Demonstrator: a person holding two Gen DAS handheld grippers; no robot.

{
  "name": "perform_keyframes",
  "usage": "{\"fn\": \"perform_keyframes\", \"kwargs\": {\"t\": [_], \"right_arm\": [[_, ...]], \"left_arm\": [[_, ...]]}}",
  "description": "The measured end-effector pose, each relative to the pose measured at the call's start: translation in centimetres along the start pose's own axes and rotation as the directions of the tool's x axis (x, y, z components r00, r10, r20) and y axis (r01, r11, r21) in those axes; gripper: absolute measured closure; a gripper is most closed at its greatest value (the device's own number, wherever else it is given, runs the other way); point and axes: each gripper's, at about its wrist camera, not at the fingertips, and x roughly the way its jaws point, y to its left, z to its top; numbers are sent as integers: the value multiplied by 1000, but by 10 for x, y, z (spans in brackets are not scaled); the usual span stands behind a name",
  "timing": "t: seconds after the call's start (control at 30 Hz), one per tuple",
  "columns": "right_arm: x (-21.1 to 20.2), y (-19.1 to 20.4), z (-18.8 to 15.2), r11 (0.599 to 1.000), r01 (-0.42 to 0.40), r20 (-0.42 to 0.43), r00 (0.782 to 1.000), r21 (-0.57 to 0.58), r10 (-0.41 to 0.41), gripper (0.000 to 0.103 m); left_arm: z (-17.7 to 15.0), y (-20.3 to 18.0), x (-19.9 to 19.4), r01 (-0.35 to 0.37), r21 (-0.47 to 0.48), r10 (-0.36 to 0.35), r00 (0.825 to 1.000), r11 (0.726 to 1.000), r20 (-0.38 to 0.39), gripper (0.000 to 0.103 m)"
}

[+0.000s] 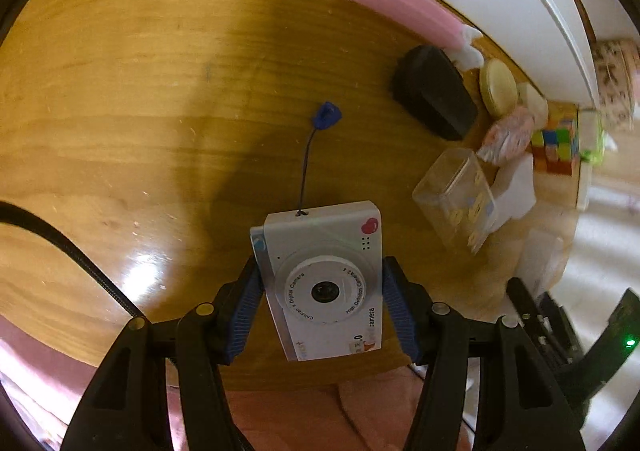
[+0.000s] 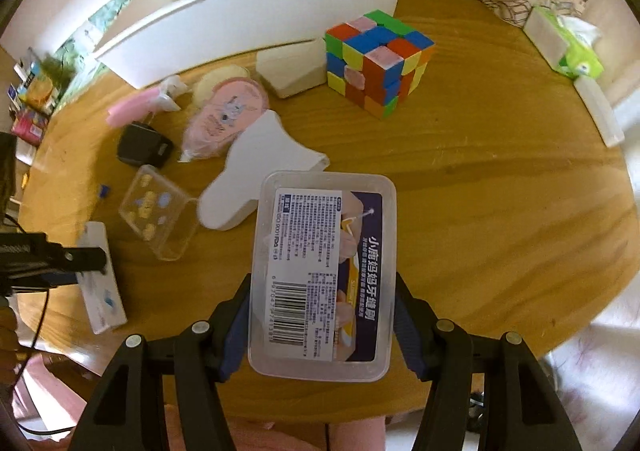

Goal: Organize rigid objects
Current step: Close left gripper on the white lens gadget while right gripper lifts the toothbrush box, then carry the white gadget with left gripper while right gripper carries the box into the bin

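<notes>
Above the round wooden desk (image 1: 120,99), the left hand-held gripper (image 1: 322,299) clamps the light, rigid white toy camera (image 1: 324,279) by its sides, while the right hand-held gripper (image 2: 322,315) clamps a smooth, likely slippery clear plastic floss box (image 2: 322,271) likewise.

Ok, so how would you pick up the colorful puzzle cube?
Probably by two opposite flat sides of the puzzle cube, coming down from above. It sits flat on the wooden table, with its top open, so its upright faces suit two fingers. The white block crowds its left side, so gripping the other pair of faces looks easier.
</notes>
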Motion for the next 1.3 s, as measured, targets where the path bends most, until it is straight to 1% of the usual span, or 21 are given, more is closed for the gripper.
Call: {"fn": "perform_keyframes", "kwargs": {"t": [0.1,0.23,0.27,0.33,0.37,0.4,0.5,0.57,0.63,0.67,0.77,0.9,0.97,1.1,1.17,1.23,1.3], "right_arm": [[-6,19,1,1000,4,8,1000,-13,-4,41],[-17,31,8,999,-5,16,1000,-32,5,41],[-27,29,-1,999,-8,23,1000,-36,8,41],[-35,34,7,998,-18,37,999,-53,20,41],[-40,30,8,998,-24,45,999,-60,27,41],[-45,33,13,997,-33,57,998,-72,37,41],[-56,36,22,993,-57,88,994,-103,66,41],[-64,36,24,990,-67,108,991,-121,80,41],[-70,37,35,985,-80,133,986,-151,100,41],[-71,37,37,983,-84,139,985,-161,107,41],[-78,36,52,974,-103,161,977,-200,136,41],[-88,29,74,962,-113,194,967,-250,164,41],[-90,24,90,958,-115,218,960,-264,175,41],[-93,14,117,948,-121,253,947,-294,199,40],[-94,10,127,943,-122,270,940,-310,210,40],[-94,5,140,934,-120,291,930,-335,224,40],[-92,2,151,929,-122,303,923,-350,236,40]], "left_arm": [[0,3,-3,3,6,-3,1000,1000,-8,41],[-2,10,-6,29,-5,-29,999,1000,-14,42],[-2,11,-8,31,-8,-32,999,999,-10,42],[-3,12,-15,30,-7,-30,1000,1000,7,42],[-3,8,-17,28,-8,-27,999,1000,16,42],[4,5,-18,24,-11,-24,999,1000,26,42],[5,-9,-33,21,-17,-20,998,1000,57,42],[11,-16,-46,19,-23,-17,997,1000,78,42],[16,-24,-57,8,-23,-5,994,1000,111,42],[19,-21,-58,3,-20,0,992,1000,125,42],[26,-29,-69,-12,-13,14,984,1000,179,42],[37,-44,-91,5,-10,-2,970,1000,244,42],[44,-56,-100,9,-5,-7,961,1000,277,42],[60,-82,-115,-17,18,10,938,1000,345,42],[68,-93,-120,-16,20,7,929,1000,369,42],[77,-102,-126,-1,29,-11,923,1000,385,42],[85,-111,-132,-6,34,-8,914,999,406,42]]}}
